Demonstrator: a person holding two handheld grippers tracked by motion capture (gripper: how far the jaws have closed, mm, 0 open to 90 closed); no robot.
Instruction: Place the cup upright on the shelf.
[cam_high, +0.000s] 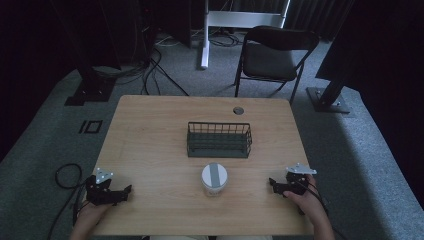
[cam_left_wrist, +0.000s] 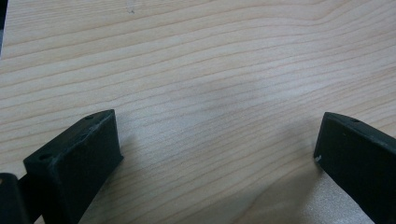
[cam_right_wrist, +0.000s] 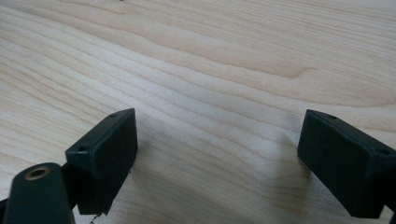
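Down at the near edge of the counter (cam_high: 150, 130), both hands are in, one gripper each. The left gripper (cam_high: 125, 192) sits at the near left corner, fingers (cam_left_wrist: 74, 158) spread wide apart with nothing but bare wood grain between them. Over on the near right, the right gripper (cam_high: 274, 184) mirrors it, fingers (cam_right_wrist: 105, 149) also well apart and empty, low over the wood. Both point inward toward the middle. Between them, near the front centre, stands a small clear jar (cam_high: 215, 180) with a white lid crossed by a grey stripe, upright, well apart from either gripper. Just behind the jar sits a dark wire basket (cam_high: 219, 140), rectangular, open at the top, in the middle of the counter. Further back, a small round grommet (cam_high: 238, 110) near the far edge. Beyond the counter, a black folding chair (cam_high: 272, 55) on grey carpet, cables trailing on the floor to the left.
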